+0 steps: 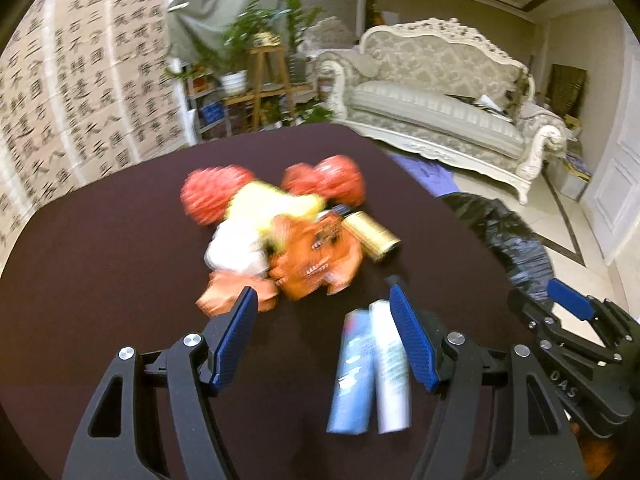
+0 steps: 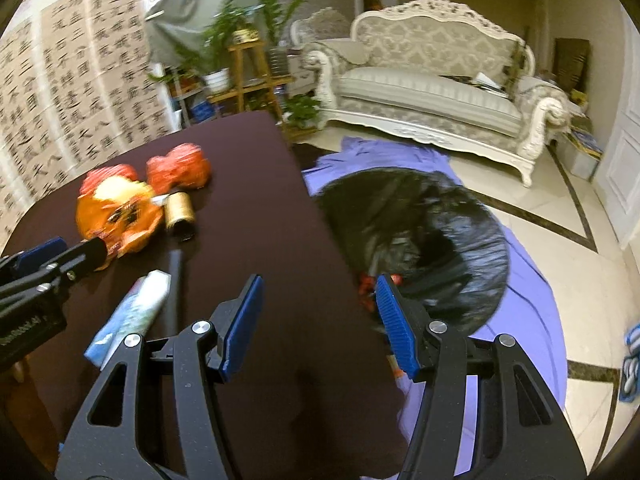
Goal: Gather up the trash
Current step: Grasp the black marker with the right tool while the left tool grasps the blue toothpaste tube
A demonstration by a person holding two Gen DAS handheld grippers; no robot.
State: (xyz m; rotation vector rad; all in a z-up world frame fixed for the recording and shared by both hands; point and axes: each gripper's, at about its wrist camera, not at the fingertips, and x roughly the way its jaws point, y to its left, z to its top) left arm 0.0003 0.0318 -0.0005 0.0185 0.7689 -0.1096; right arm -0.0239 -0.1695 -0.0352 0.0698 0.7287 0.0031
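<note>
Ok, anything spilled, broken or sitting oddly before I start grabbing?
Nothing spilled. The gold can lies tipped on its side against the orange wrapper. A purple cloth is spread on the floor under the black trash bag.

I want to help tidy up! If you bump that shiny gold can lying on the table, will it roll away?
Probably yes. The gold can lies on its side on the dark table, so a nudge across its round body would likely roll it. It looks stiff, not floppy like the orange wrapper beside it. Its smooth metal may slip in a tool.
</note>
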